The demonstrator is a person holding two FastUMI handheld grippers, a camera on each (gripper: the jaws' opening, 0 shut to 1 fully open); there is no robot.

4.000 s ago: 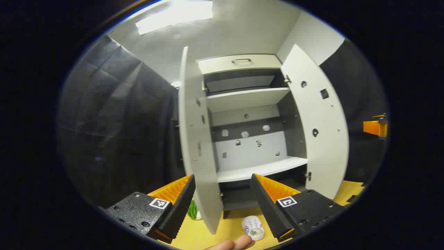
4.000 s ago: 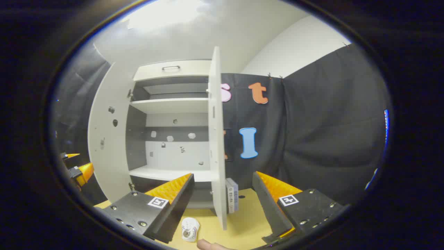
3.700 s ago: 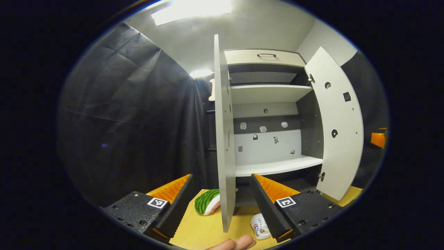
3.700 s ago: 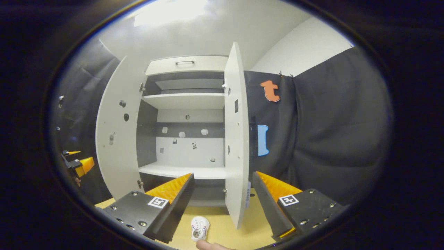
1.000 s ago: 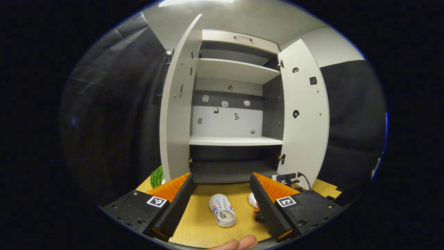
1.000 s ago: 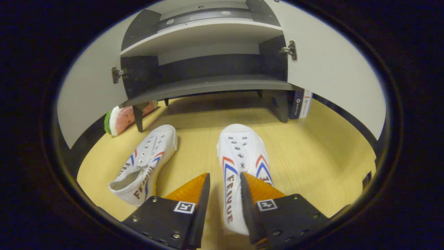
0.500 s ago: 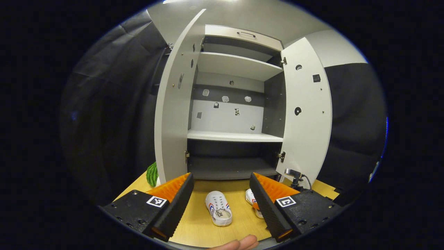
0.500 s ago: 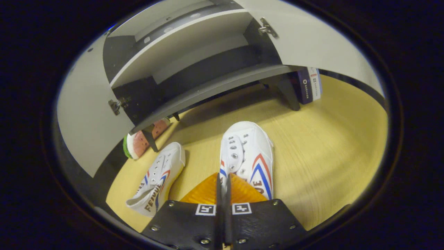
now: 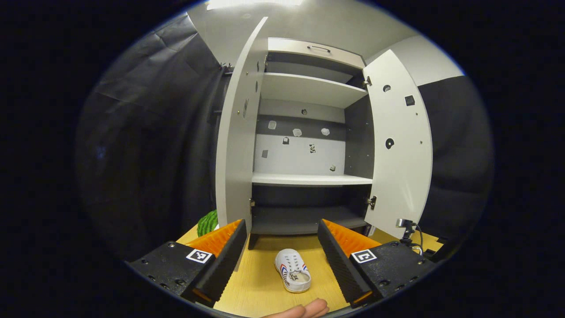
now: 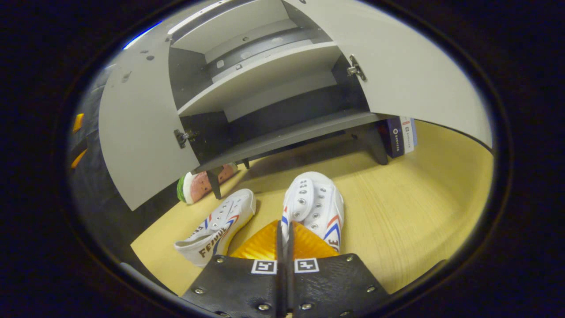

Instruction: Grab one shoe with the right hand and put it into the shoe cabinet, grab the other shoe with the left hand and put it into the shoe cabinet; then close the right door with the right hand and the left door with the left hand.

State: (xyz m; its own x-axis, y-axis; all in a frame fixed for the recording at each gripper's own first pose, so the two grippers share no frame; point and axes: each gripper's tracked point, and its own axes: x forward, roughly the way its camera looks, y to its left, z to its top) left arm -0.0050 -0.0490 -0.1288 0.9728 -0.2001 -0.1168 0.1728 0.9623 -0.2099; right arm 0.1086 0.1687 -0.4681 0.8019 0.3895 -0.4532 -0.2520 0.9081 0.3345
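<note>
Right tool (image 10: 284,238) was clenched on a shoe (image 10: 314,207) before the cabinet (image 10: 282,132); thin edge-grip risked slipping during lift.

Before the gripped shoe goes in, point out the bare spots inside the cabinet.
The dark bottom shelf of the white shoe cabinet lies bare between both open doors, as does the white middle shelf above. It is crowded on the wooden floor in front: the right gripper pinches one white sneaker, and the second sneaker lies beside it.

Watermelon-slice toy (image 10: 201,183) & blue box (image 10: 399,136) on wooden floor (image 10: 410,207) by cabinet.
</note>
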